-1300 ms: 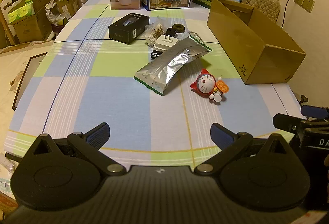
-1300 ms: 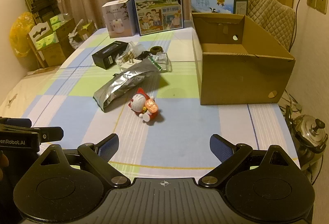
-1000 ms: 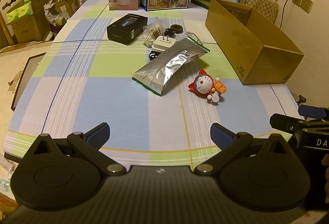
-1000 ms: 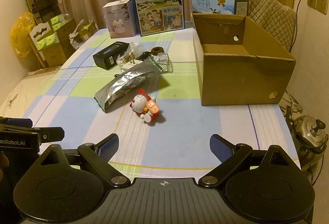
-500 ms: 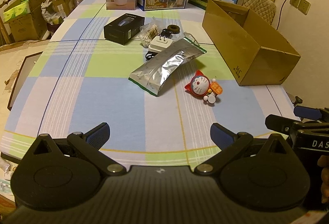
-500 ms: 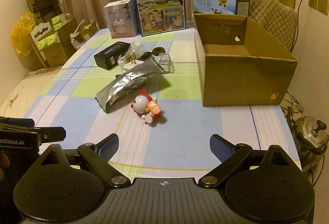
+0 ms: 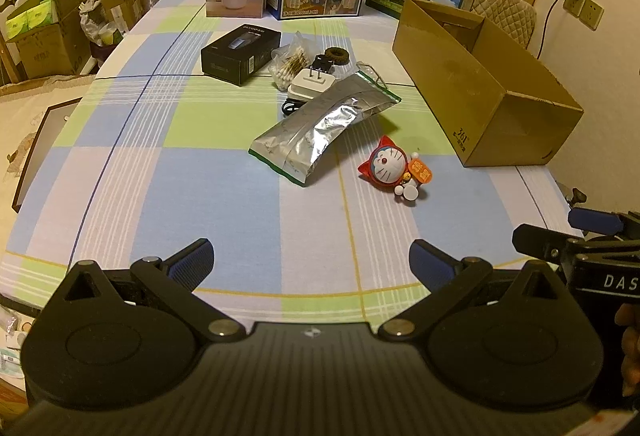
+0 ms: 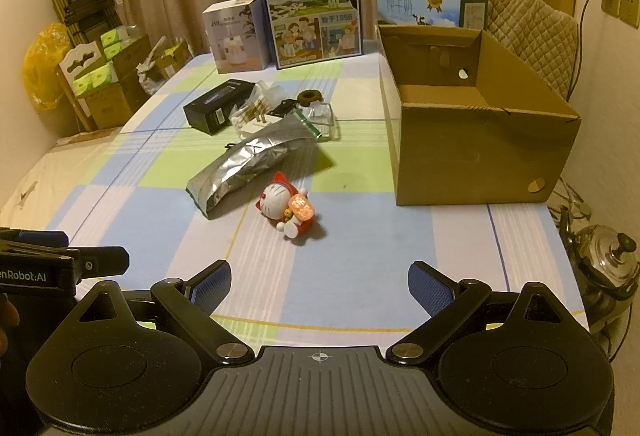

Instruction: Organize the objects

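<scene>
Left wrist view: the left gripper hovers over the near edge of a table covered in a blue, green and white checked cloth. Its two blue-padded fingers are spread wide with nothing between them. Ahead, in the middle of the table, lies a long silver foil pouch, and just to its right a small red and white cat figurine lies tipped over. Beyond the pouch sits a cluster: a black box, a bag of cotton swabs, a white plug adapter and a dark ring. To the right stands an open cardboard box. Part of the right gripper's body shows at the right edge.

Right wrist view: the right gripper likewise hangs above the near edge, jaws wide apart and empty. The figurine lies straight ahead, nearest of the loose things, touching or nearly touching the pouch. The cardboard box stands to the right, and what shows of its floor is bare (the near part is hidden by its wall).

Judged from this, the task is at its opening: nothing is gripped, nothing boxed. The likely next move is a reach forward and down to the figurine, closing on its rounded body, which may roll under the pads.
</scene>
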### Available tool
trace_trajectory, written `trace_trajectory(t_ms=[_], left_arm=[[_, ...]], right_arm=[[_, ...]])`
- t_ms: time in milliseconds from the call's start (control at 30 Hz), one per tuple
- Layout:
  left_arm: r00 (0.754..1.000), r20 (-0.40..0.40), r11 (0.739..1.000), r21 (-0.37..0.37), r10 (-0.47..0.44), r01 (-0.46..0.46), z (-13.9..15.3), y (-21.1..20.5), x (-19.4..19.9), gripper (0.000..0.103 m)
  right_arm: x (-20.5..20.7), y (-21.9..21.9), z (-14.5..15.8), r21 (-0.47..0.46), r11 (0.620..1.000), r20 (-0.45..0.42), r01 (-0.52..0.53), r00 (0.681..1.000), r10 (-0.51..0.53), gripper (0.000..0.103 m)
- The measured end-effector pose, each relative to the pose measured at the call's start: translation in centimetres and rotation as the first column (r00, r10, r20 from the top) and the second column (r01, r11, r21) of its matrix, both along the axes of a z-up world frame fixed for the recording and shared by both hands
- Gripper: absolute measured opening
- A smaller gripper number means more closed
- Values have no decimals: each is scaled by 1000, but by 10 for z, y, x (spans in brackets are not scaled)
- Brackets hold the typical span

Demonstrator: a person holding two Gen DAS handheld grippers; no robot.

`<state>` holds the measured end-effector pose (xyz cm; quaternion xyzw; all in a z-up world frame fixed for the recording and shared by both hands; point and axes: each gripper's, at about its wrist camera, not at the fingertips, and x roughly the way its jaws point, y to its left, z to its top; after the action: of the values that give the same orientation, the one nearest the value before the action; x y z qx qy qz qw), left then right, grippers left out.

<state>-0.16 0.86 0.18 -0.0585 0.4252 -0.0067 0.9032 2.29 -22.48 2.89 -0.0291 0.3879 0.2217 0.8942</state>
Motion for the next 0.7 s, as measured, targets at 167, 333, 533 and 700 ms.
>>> trace_trajectory(t_ms=[167,333,533,700], left_arm=[[1000,-1,1000,-3,-2,2,-1,0,-1,102],[1000,-2,1000,-5,-1,1,-1,0,-1,102],[1000,-4,1000,-8,0,0,-3,1,-1,102],[1000,-5,1000,-11,-1,1,-3,0,-1,102]], right_arm=[[0,0,0,0,1000,-2,2,1000,-2,93],[0,0,-1,-1,1000,-2,1,1000,-1,93],[0,0,-1,0,1000,-1,1,1000,-1,93],[0,-1,-2,-2,1000,-3,0,1000,0,93]])
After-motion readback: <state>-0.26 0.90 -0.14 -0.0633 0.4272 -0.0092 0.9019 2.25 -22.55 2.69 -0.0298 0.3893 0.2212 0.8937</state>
